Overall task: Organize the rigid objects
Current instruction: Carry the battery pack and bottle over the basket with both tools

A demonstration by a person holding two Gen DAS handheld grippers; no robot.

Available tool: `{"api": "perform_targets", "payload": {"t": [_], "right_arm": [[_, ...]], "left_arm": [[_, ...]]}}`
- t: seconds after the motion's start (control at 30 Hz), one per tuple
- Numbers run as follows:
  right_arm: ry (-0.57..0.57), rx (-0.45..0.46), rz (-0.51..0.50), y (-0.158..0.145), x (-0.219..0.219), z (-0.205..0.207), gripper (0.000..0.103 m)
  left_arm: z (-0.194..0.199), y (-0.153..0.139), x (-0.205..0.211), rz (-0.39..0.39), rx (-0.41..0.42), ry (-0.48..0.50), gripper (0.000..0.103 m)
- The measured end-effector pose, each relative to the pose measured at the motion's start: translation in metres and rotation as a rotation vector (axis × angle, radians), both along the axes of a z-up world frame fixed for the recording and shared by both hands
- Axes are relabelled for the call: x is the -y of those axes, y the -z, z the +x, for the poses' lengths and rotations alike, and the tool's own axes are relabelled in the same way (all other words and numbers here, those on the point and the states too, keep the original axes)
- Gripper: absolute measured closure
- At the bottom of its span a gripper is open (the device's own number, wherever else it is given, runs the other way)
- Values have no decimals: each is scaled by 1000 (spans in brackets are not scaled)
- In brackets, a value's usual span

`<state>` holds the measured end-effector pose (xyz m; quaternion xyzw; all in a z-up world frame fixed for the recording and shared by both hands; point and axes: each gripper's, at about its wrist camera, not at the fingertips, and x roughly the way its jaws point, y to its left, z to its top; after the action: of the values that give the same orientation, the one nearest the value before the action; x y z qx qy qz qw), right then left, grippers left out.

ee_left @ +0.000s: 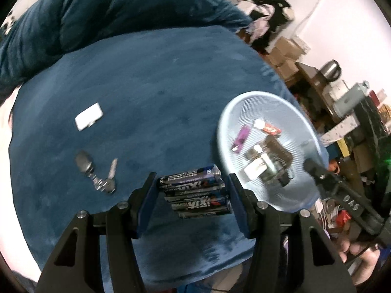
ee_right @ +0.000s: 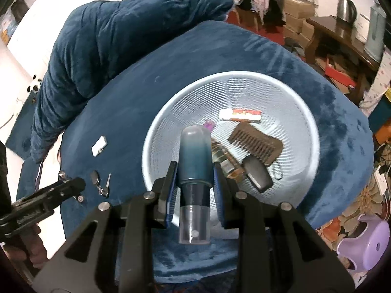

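Left hand-held gripper (ee_left: 193, 185) clamps battery pack (ee_left: 195, 190); right (ee_right: 195, 171) clamps bottle (ee_right: 194, 161) above basket rim (ee_right: 156, 122).

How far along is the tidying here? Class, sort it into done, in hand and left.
Done: a comb, a car key and a small red and white box lie in the pale blue basket.
In hand: the left gripper clamps a pack of batteries; the right gripper clamps a blue bottle over the basket.
Left: the keys and a white block on the blue blanket.
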<state>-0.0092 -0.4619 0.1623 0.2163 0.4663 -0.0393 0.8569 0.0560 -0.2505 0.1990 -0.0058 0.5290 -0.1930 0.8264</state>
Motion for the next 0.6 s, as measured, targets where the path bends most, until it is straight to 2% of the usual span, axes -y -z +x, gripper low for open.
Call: {"api": "perform_targets", "payload": {"t": [0.23, 0.6], "right_arm": [[49, 3, 9, 0, 29, -1, 75], [88, 2, 15, 4, 58, 8, 75]], "left_arm": [[17, -6, 59, -16, 10, 94, 45], [39, 9, 109, -12, -7, 147, 45]]}}
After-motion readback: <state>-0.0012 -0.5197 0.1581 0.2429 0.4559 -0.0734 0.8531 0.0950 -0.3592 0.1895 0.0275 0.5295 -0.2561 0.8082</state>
